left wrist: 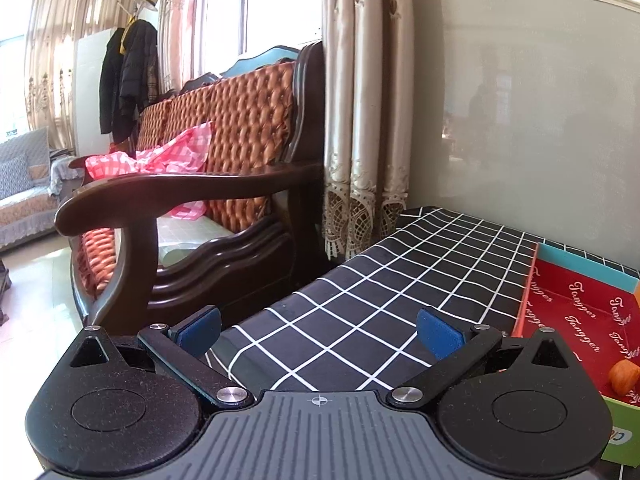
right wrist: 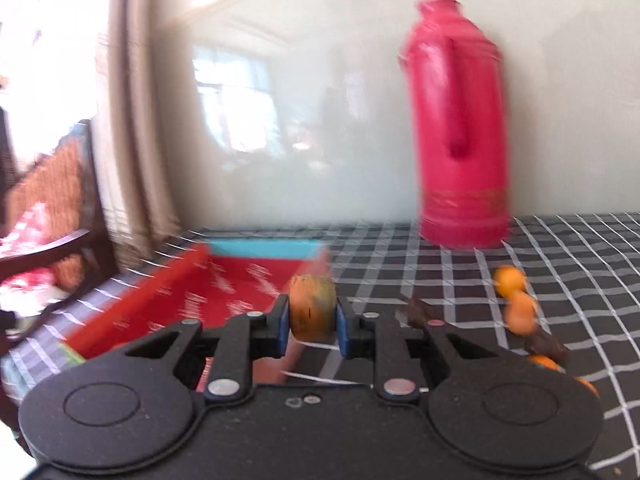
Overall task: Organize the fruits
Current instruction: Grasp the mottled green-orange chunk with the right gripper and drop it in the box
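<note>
My right gripper (right wrist: 312, 320) is shut on an orange fruit (right wrist: 311, 309) with green patches and holds it above the near right edge of the red box (right wrist: 176, 300). The right wrist view is blurred by motion. Two small orange fruits (right wrist: 514, 294) and dark ones (right wrist: 546, 346) lie on the checked cloth to the right. My left gripper (left wrist: 318, 330) is open and empty over the black checked cloth (left wrist: 360, 304). In the left wrist view the red box (left wrist: 576, 300) is at the right, with one orange fruit (left wrist: 623, 376) inside it.
A tall red thermos (right wrist: 460, 128) stands by the wall behind the fruits. A dark wooden sofa (left wrist: 224, 184) with orange cushions stands left of the table, with a curtain (left wrist: 364, 120) beside it. The grey wall (left wrist: 520, 112) runs along the table's back.
</note>
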The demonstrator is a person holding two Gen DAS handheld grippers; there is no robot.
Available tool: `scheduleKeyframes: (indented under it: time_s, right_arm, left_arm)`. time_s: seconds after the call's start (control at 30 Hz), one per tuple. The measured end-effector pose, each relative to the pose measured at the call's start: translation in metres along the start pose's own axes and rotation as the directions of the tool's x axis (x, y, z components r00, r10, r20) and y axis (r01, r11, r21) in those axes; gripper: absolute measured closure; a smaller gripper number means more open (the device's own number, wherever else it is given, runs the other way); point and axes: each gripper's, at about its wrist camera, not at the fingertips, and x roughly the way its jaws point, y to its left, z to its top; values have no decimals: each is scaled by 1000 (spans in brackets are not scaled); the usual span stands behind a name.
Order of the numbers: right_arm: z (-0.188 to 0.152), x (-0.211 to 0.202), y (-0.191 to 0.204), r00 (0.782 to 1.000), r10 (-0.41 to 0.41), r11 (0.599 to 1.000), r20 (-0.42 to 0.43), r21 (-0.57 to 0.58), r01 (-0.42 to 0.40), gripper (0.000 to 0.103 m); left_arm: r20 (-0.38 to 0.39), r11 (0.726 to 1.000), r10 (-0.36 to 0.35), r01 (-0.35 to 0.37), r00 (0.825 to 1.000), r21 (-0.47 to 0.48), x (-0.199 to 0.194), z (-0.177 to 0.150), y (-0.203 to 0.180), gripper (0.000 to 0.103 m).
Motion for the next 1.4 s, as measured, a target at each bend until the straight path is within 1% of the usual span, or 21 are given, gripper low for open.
scheduleKeyframes:
  time_s: [0.1, 0.2, 0.27, 0.4, 0.47, 0.5, 0.57, 0.6, 0.7, 0.77, 0.87, 0.93, 1.0, 1.03, 1.1, 1.13, 1.17, 1.2, 1.3, 1.4]
  right_arm:
    - [-4, 8, 19, 995, 83, 996, -49, -37, -85, 88]
    - [-9, 15, 36, 988, 126, 989, -91, -66, -132, 88]
    - [-11, 18, 45, 984, 144, 984, -106, -85, -154, 88]
    - [-13, 20, 57, 980, 153, 981, -126, -102, -166, 88]
    - [-13, 20, 58, 980, 158, 981, -124, -96, -170, 85]
    - [-13, 20, 58, 981, 154, 982, -115, -94, -165, 83]
    - [-12, 16, 54, 986, 143, 985, -91, -80, -150, 70]
    - [-11, 14, 50, 987, 141, 987, -78, -62, -146, 68]
    - [-5, 7, 36, 993, 110, 994, -37, -5, -110, 55]
    - [-4, 0, 27, 998, 69, 997, 2, 22, -69, 38]
    - [-2, -12, 13, 999, -11, 999, 50, 36, 9, 31]
    - [-2, -18, 4, 995, -75, 996, 69, 48, 72, 27]
    - [-2, -22, -7, 987, -145, 988, 74, 62, 141, 26]
    - [-2, -24, -13, 980, -185, 981, 74, 71, 180, 26]
    - [-3, -29, -27, 959, -274, 959, 67, 99, 267, 20]
    - [-4, -32, -34, 943, -326, 941, 69, 115, 318, 11]
    - [-5, -36, -41, 922, -380, 920, 74, 129, 369, 8]
    - [-5, -40, -47, 902, -425, 900, 76, 139, 412, 8]
    - [-6, -51, -67, 844, -532, 841, 70, 157, 517, 8]
    - [-10, -66, -84, 785, -615, 784, 72, 161, 600, 6]
  left_arm:
    - [-1, 1000, 9, -9, 1000, 0, 0, -1, 3, 0]
    - [1, 1000, 13, -13, 1000, 0, 0, 0, 6, 0]
    - [4, 1000, 15, -15, 1000, 3, 0, -1, 7, 0]
    - [3, 1000, 16, -16, 1000, 2, -1, -1, 8, 0]
    - [1, 1000, 13, -13, 1000, -3, -1, -1, 8, 0]
    - [1, 1000, 11, -11, 1000, -4, -1, -1, 6, 0]
    - [2, 1000, 7, -7, 1000, 2, -2, -1, 3, 0]
    - [4, 1000, 4, -4, 1000, 5, -2, 0, 2, 0]
    - [8, 1000, -6, 6, 1000, 12, -4, -1, -1, 0]
    - [8, 1000, -9, 9, 1000, 17, -5, -1, -4, 0]
    - [7, 1000, -18, 18, 1000, 21, -7, 0, -8, 0]
    - [8, 999, -28, 27, 1000, 23, -8, 0, -12, 0]
    - [12, 999, -43, 42, 999, 29, -12, -1, -17, 0]
    - [15, 998, -52, 52, 999, 34, -13, -1, -21, 0]
    - [26, 996, -79, 78, 997, 48, -18, -1, -30, 0]
    - [35, 994, -96, 94, 995, 56, -22, -1, -35, 0]
    - [46, 992, -115, 112, 992, 66, -26, -2, -40, 0]
    - [60, 988, -137, 133, 989, 77, -31, -2, -45, 0]
    - [105, 972, -216, 203, 971, 121, -49, -5, -66, 0]
    - [133, 941, -313, 289, 940, 174, -67, -9, -91, 0]
